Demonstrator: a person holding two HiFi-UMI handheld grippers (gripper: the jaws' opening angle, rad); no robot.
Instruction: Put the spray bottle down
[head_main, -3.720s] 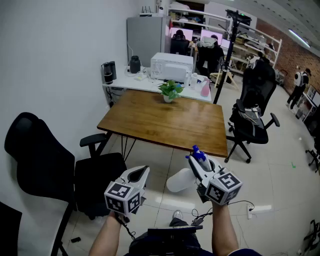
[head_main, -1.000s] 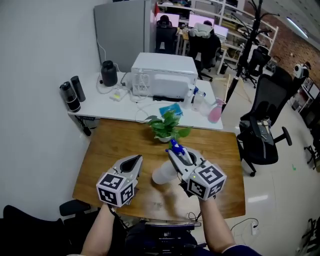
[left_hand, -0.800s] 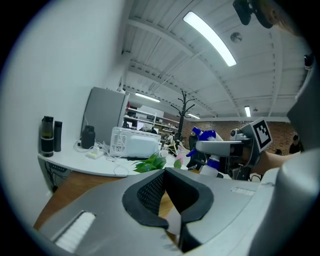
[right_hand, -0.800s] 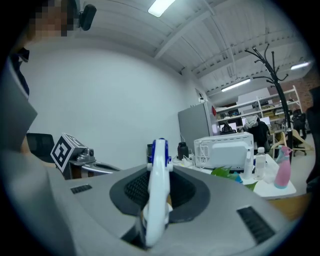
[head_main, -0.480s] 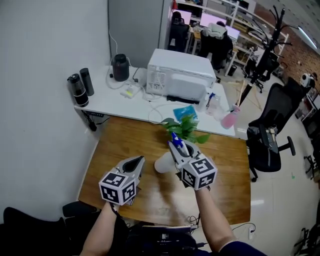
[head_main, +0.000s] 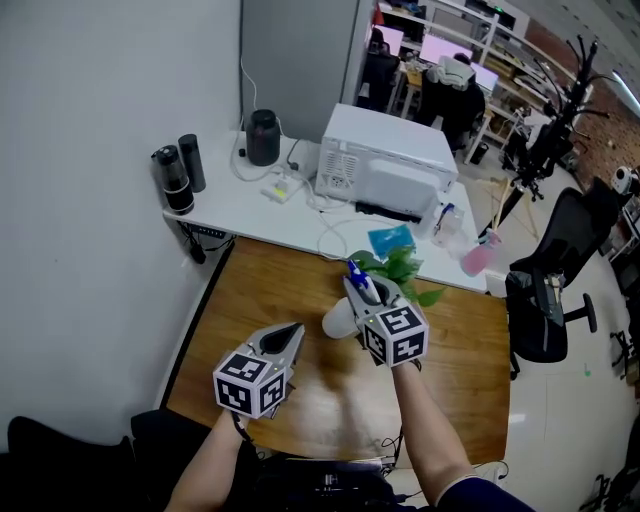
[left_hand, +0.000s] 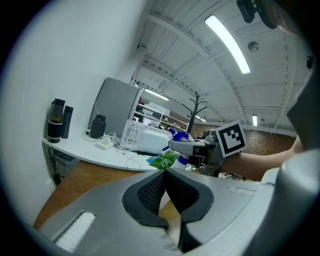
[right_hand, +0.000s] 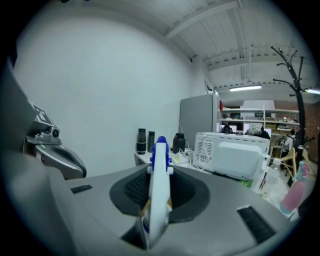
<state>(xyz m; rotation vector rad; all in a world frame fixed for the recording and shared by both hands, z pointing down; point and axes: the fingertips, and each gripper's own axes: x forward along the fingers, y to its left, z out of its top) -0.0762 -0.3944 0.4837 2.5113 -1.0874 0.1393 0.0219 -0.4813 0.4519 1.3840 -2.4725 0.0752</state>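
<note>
A white spray bottle (head_main: 341, 319) with a blue nozzle hangs over the wooden table (head_main: 250, 290), tilted, its body to the left of my right gripper (head_main: 363, 292). That gripper is shut on the bottle's head, just in front of the small green plant (head_main: 402, 268). In the right gripper view the white and blue sprayer head (right_hand: 159, 175) stands upright between the jaws. My left gripper (head_main: 291, 333) hovers over the table's near left part, shut and empty; its pads meet at the tip (left_hand: 164, 172). The left gripper view shows the bottle's nozzle (left_hand: 180, 135) and my right gripper's marker cube (left_hand: 230, 140).
Behind the table a white desk (head_main: 230, 215) carries a white boxy appliance (head_main: 390, 160), two black flasks (head_main: 175, 180), a dark jug (head_main: 263, 136), cables and a pink spray bottle (head_main: 478, 255). A black office chair (head_main: 555, 300) stands to the right. A wall runs along the left.
Both grippers have moved forward over the wooden table and a little lower. The right one has carried the bottle closer to the plant. Its grip has not changed.
</note>
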